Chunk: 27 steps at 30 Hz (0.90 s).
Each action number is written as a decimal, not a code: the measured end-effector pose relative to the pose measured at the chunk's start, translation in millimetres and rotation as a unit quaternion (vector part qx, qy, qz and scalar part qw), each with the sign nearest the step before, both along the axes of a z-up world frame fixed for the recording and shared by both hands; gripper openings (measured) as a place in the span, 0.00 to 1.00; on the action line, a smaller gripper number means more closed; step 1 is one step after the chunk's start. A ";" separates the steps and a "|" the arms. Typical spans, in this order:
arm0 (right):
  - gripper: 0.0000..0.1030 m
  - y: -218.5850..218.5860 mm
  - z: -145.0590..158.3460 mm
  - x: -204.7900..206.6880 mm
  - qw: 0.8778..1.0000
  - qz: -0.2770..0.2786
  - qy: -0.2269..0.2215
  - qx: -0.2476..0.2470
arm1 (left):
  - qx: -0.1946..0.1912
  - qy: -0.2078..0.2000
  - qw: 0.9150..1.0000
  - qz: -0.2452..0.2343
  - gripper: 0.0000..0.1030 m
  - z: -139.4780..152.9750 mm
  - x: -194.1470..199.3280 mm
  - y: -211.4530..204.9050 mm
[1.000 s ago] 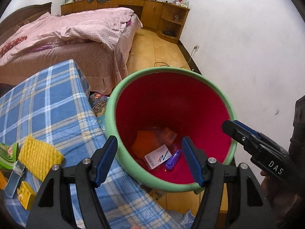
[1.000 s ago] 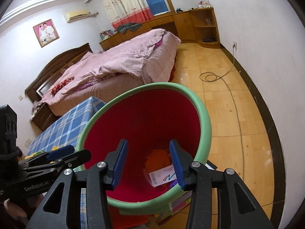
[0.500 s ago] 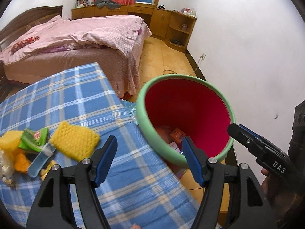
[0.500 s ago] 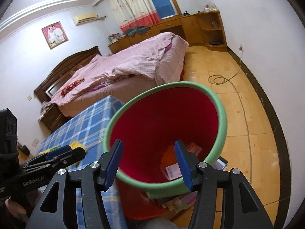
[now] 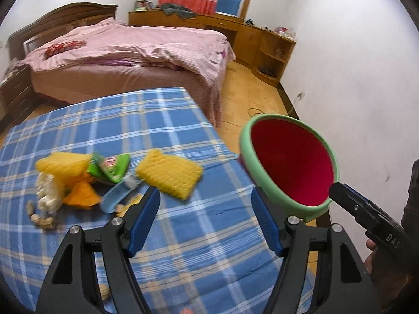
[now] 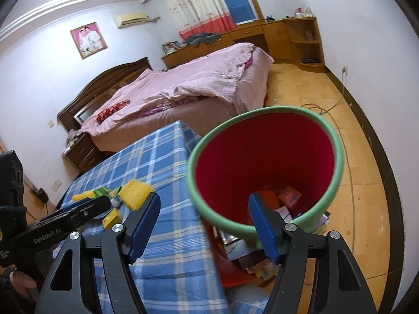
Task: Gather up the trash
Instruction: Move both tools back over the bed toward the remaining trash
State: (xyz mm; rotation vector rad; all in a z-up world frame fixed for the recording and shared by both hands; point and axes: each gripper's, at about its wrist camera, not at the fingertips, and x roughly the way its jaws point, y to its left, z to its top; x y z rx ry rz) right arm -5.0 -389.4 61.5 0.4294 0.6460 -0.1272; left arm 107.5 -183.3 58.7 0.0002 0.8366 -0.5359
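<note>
Left view: my left fingers (image 5: 205, 222) apart and empty over the tabletop (image 5: 183, 248); trash (image 5: 104, 178) waits there uncollected.

Right view: my right fingers (image 6: 204, 225) opening, empty; bin (image 6: 337, 157) already holds some pieces.

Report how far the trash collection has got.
Done: boxes and wrappers lie in the red bin. In hand: nothing; left gripper is open and empty, right gripper is opening, empty. Left: yellow foam nets, green wrapper, and peanut shells on the plaid tablecloth.
</note>
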 end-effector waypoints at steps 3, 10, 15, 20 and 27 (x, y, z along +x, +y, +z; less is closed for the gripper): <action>0.70 13.7 0.3 3.0 1.000 0.010 0.003 -0.002 | -0.002 -0.001 1.000 0.016 0.70 1.0 0.1 17.3; 0.70 45.5 -1.2 10.8 0.999 0.028 0.013 -0.009 | -0.012 0.002 0.998 0.057 0.70 -2.7 7.1 62.4; 0.70 63.2 -4.7 19.5 0.999 0.039 0.025 -0.012 | -0.020 0.006 0.996 0.089 0.70 -7.8 13.9 96.8; 0.71 79.2 -10.9 29.8 0.998 0.050 0.037 -0.016 | -0.019 0.010 0.992 0.121 0.70 -15.8 20.9 125.7; 0.71 91.9 -19.1 41.4 0.997 0.058 0.054 -0.022 | -0.018 0.014 0.987 0.158 0.70 -28.1 32.8 157.4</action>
